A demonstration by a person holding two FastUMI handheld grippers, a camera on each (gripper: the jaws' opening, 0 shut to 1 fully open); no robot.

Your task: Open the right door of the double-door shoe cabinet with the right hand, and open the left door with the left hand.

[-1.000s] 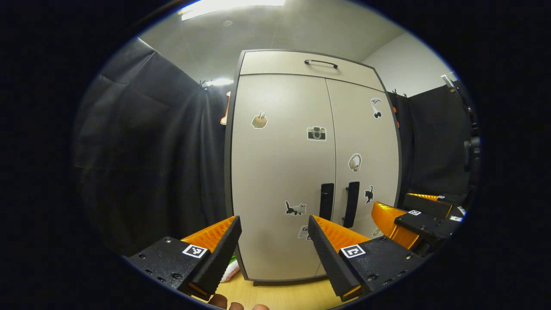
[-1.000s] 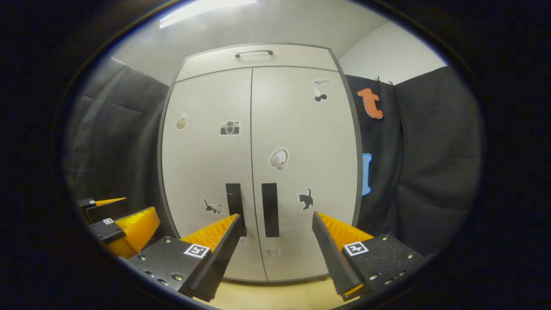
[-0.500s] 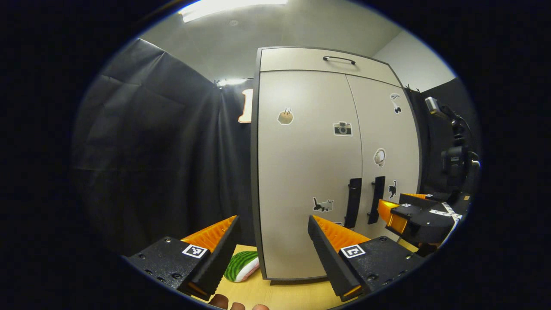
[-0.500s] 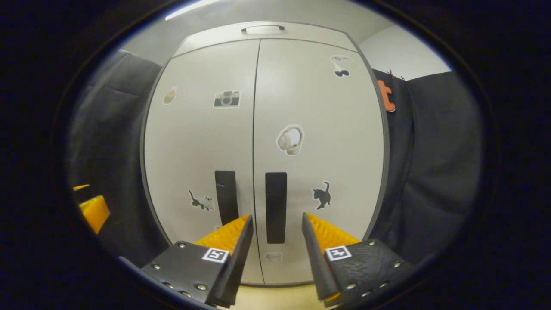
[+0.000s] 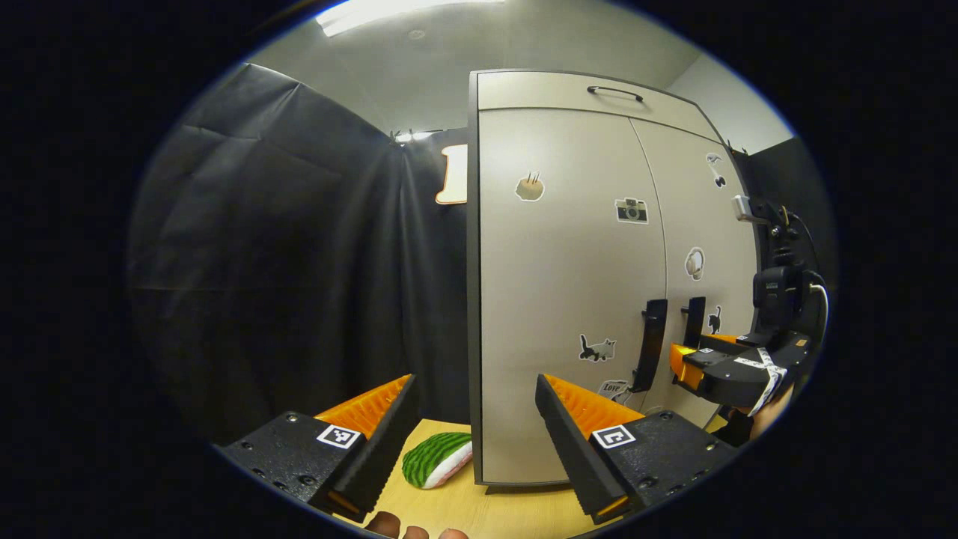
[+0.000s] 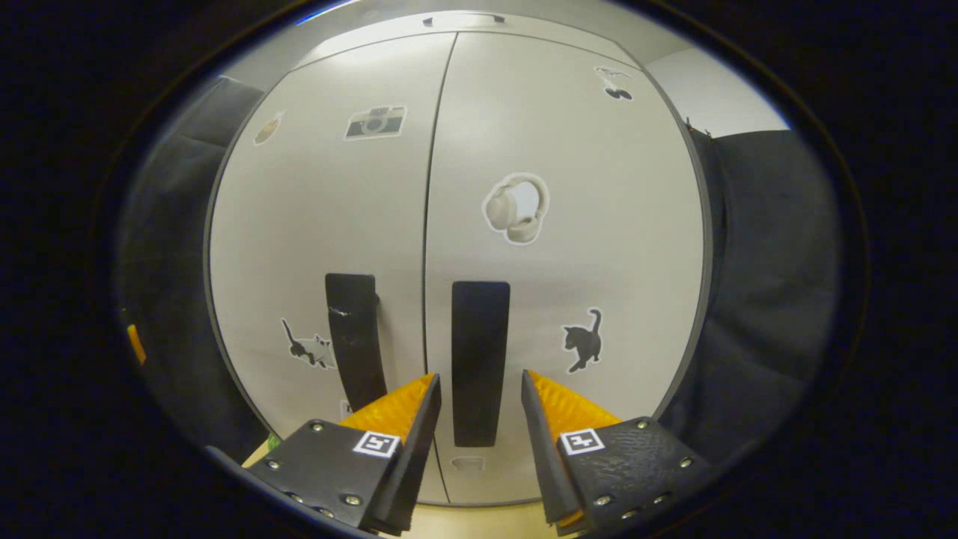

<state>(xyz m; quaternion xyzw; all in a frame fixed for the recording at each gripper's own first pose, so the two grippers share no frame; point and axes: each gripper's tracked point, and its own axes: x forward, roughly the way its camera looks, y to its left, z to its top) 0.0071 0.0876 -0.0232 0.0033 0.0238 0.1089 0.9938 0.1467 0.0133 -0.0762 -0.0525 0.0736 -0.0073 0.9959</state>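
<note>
Cabinet [image 6: 464, 150] doors staying closed | right hand-held gripper [image 6: 479, 393] gaping around right handle [image 6: 479, 359], not touching | left hand-held gripper [image 5: 475, 400] gaping, left of cabinet.

Green watermelon-slice toy [image 5: 436, 459] lying on light wooden floor [image 5: 479, 516], dark cloth wall [image 5: 284, 269] behind

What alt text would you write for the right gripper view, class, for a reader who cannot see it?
The open right gripper points at the right door's handle, which shows between its fingers, apparently not yet gripped. Both doors of the shoe cabinet are shut, carrying camera, headphone and cat stickers; the left door's handle stands beside.
</note>
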